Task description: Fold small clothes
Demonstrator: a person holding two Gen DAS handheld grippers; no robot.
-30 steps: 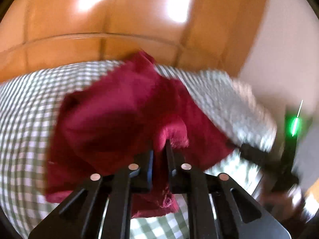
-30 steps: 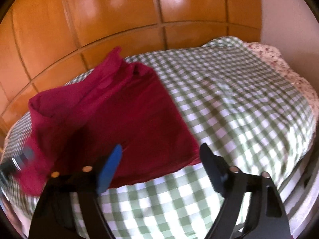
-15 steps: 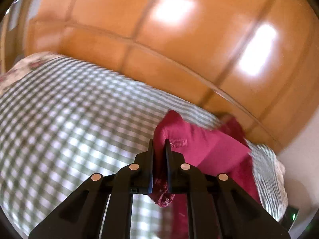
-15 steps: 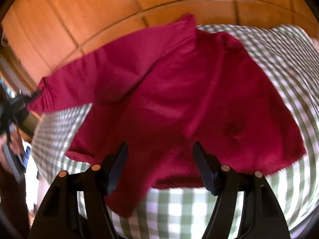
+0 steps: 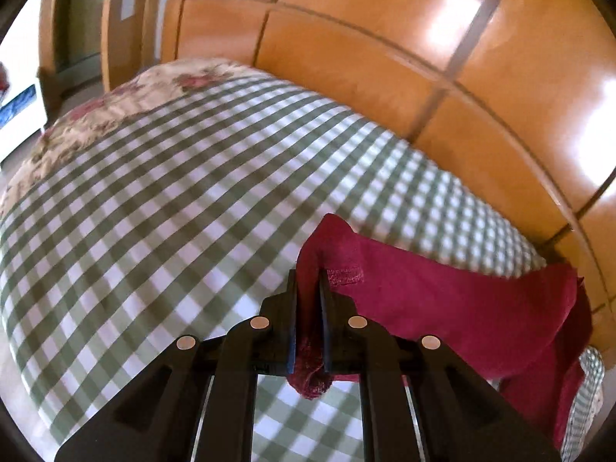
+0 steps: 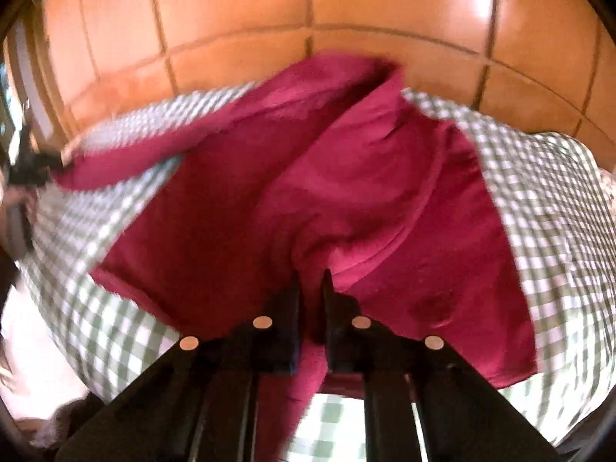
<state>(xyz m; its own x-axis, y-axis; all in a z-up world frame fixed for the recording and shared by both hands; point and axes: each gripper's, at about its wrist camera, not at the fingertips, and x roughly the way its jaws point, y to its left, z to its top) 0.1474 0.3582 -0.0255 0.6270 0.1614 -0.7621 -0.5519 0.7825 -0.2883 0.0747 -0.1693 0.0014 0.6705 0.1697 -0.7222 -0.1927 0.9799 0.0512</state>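
Observation:
A dark red garment point(image 5: 454, 308) lies on a bed with a green and white checked sheet point(image 5: 173, 200). My left gripper point(image 5: 307, 281) is shut on one corner of it and holds that corner up, with cloth stretching off to the right. In the right wrist view the red garment point(image 6: 346, 200) spreads across the bed, one long part pulled out to the left. My right gripper point(image 6: 311, 281) is shut on a fold at its near edge. The left gripper point(image 6: 34, 161) shows at the far left, blurred, holding the stretched end.
An orange panelled headboard or wall point(image 5: 423, 57) runs behind the bed. A floral cover point(image 5: 127, 107) lies at the bed's far left end. A doorway and floor point(image 5: 23, 88) show at the left.
My right gripper has closed on the near edge of the garment; it was open before. My left gripper has swung left, pulling its corner out and stretching the cloth.

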